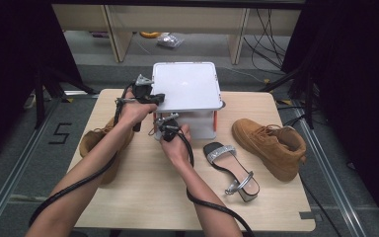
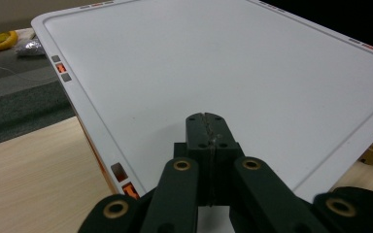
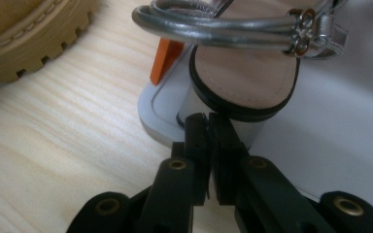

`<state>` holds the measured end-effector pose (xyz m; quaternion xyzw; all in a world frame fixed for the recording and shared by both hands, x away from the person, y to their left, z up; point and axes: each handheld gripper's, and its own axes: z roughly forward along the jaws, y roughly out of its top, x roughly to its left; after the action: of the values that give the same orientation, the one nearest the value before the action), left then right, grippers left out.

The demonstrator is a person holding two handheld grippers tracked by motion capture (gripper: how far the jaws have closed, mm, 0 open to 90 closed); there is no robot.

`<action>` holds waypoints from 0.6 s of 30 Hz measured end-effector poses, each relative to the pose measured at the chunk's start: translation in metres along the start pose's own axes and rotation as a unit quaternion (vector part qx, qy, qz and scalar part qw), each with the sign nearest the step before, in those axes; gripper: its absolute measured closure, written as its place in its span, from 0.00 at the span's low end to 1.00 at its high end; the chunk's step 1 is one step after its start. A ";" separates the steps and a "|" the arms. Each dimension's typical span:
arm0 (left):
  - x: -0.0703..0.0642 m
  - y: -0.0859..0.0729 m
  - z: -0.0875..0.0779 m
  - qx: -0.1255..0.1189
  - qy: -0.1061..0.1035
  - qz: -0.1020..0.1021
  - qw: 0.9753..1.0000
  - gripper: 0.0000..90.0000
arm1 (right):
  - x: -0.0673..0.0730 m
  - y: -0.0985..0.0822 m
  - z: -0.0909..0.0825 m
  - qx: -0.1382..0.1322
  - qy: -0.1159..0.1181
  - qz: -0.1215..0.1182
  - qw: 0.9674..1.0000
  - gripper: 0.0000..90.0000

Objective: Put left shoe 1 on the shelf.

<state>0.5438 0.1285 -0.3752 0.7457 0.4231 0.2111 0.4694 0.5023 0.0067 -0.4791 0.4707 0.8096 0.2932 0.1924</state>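
Note:
A white two-tier rack (image 1: 185, 86) stands at the back middle of the table. My left gripper (image 1: 153, 97) (image 2: 207, 116) is shut and empty, its tips just over the left part of the top shelf (image 2: 252, 73). My right gripper (image 1: 164, 123) (image 3: 209, 117) sits low at the rack's front left corner, shut, with only a thin slit between the jaws. Just beyond its tips a silver-strapped sandal (image 3: 245, 73) rests on the lower shelf (image 3: 330, 121), heel toward me. A matching sandal (image 1: 232, 168) lies on the table to the right.
One tan boot (image 1: 271, 145) lies on the table at the right. Another (image 1: 91, 140) (image 3: 24, 34) sits at the left, partly under my left forearm. An orange post (image 3: 165, 60) holds up the rack's corner. Cables and a foil bag (image 1: 169, 40) lie on the floor behind.

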 end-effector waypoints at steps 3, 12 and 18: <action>0.000 0.000 0.000 0.000 -0.001 0.000 1.000 1.00 | 0.000 0.000 0.001 0.000 0.001 -0.004 1.000 0.94; -0.001 0.000 0.000 -0.005 0.001 -0.002 1.000 1.00 | -0.003 0.002 -0.018 0.013 0.014 -0.004 1.000 0.73; -0.001 -0.001 -0.001 -0.002 0.004 0.005 1.000 1.00 | -0.018 -0.005 -0.037 0.016 0.020 0.002 1.000 0.66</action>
<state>0.5422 0.1287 -0.3761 0.7459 0.4210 0.2175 0.4680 0.4858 -0.0221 -0.4536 0.4698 0.8168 0.2898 0.1680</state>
